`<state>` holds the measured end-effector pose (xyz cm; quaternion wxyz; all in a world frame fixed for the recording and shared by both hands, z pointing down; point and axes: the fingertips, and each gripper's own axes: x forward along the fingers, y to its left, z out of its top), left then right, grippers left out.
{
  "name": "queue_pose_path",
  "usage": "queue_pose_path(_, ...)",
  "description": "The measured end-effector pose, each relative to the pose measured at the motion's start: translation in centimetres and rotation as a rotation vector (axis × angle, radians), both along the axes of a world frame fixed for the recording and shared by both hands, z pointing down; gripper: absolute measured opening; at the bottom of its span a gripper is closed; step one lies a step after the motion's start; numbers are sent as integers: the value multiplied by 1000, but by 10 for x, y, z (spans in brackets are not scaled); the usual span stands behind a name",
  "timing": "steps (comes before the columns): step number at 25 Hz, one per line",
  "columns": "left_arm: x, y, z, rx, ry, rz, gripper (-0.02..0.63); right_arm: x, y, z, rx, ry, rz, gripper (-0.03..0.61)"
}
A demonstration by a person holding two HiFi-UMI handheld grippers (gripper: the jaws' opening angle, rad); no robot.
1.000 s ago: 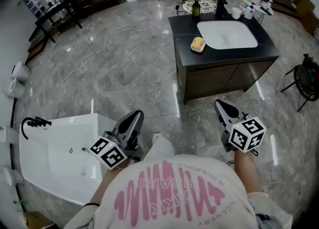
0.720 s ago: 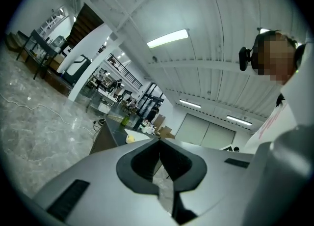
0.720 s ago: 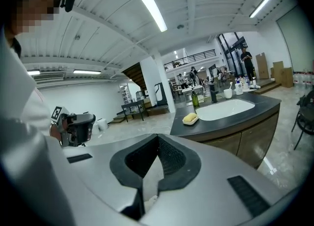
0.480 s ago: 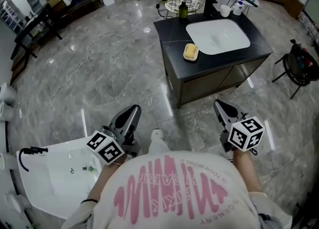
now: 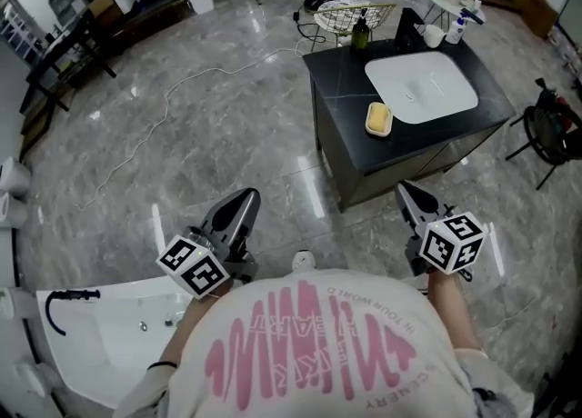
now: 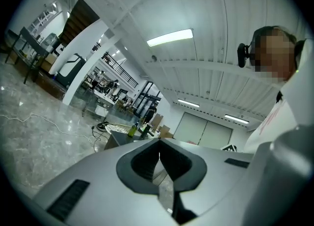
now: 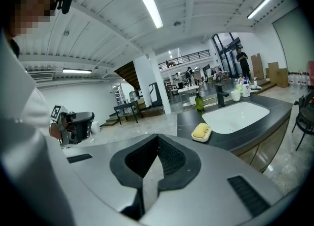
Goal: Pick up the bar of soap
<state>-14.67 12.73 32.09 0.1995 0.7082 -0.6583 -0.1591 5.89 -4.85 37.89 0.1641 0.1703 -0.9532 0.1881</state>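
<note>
The yellow bar of soap (image 5: 378, 118) lies in a small pale dish on the dark vanity counter (image 5: 341, 89), left of the white sink basin (image 5: 421, 87). In the right gripper view the soap (image 7: 201, 130) shows beyond the jaws, at the counter's near left corner. My left gripper (image 5: 247, 196) and right gripper (image 5: 401, 189) are held low near the person's body, well short of the vanity. Both are shut with nothing between the jaws. The left gripper (image 6: 159, 141) points over the floor toward the vanity. The right gripper (image 7: 158, 136) points left of the soap.
A green bottle (image 5: 360, 33), a black faucet (image 5: 406, 24) and a wire basket (image 5: 350, 14) stand behind the sink. A white floor basin (image 5: 109, 334) sits at lower left. A black chair (image 5: 555, 130) stands right of the vanity. A cable (image 5: 173, 94) runs across the marble floor.
The view has shifted: the vanity with the soap now sits lower and further right than half a second ago. Both grippers stay shut in the same low position.
</note>
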Motion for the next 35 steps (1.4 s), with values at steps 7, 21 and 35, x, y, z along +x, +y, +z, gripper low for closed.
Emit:
queue_pose_path(7, -73, 10, 18, -24, 51, -73, 11, -75, -6, 5, 25, 6, -49, 12)
queue_pose_path(21, -131, -47, 39, -23, 57, -2, 11, -89, -40, 18, 21, 71, 70, 12)
queue_pose_path(35, -130, -91, 50, -76, 35, 88, 11, -74, -72, 32, 2, 74, 168, 12)
